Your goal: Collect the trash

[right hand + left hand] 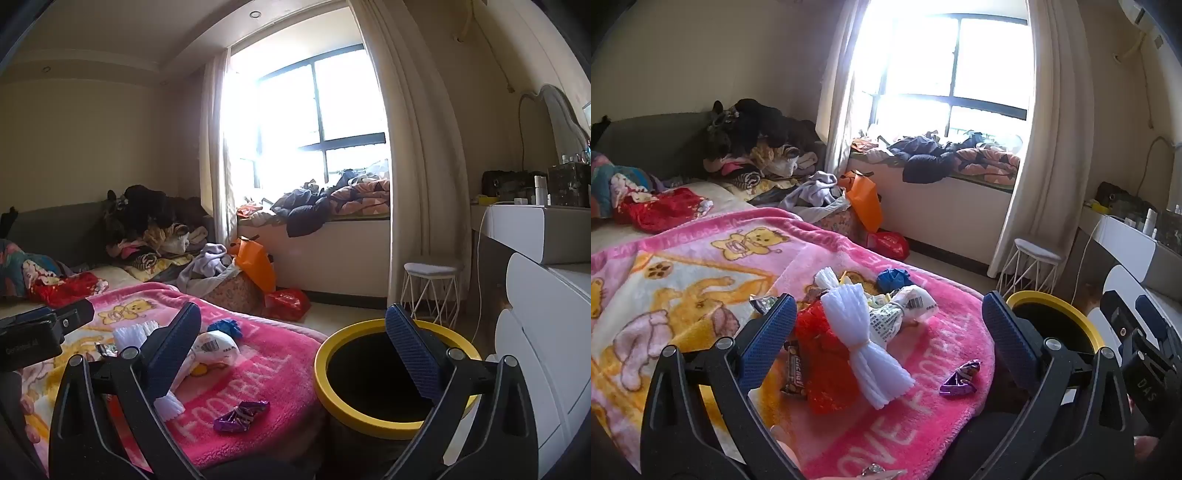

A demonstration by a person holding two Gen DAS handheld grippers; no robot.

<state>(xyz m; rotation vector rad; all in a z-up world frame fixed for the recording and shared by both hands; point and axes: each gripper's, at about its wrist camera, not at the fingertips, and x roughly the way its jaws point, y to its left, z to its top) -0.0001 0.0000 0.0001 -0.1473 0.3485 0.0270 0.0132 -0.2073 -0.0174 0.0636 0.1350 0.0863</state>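
Lay scattered on the pink blanket [923,406]: white foam netting [864,339] across red mesh [820,354], chocolate bar wrapper [796,373] left of it, purple wrapper [960,380] right, blue wad [892,279] beyond. Stood off the blanket's right edge: yellow-rimmed bin [1067,317]. Spread wide above the blanket, empty: left gripper [886,332].

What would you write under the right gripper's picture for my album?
Open right gripper hovers between the yellow-rimmed bin and a pink blanket strewn with wrappers.

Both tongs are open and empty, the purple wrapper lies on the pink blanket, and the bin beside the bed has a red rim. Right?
Not quite: the bin's rim is yellow, as the right wrist view shows. The rest holds: both tongs, left and right, are open and empty, and the purple wrapper lies on the pink blanket.
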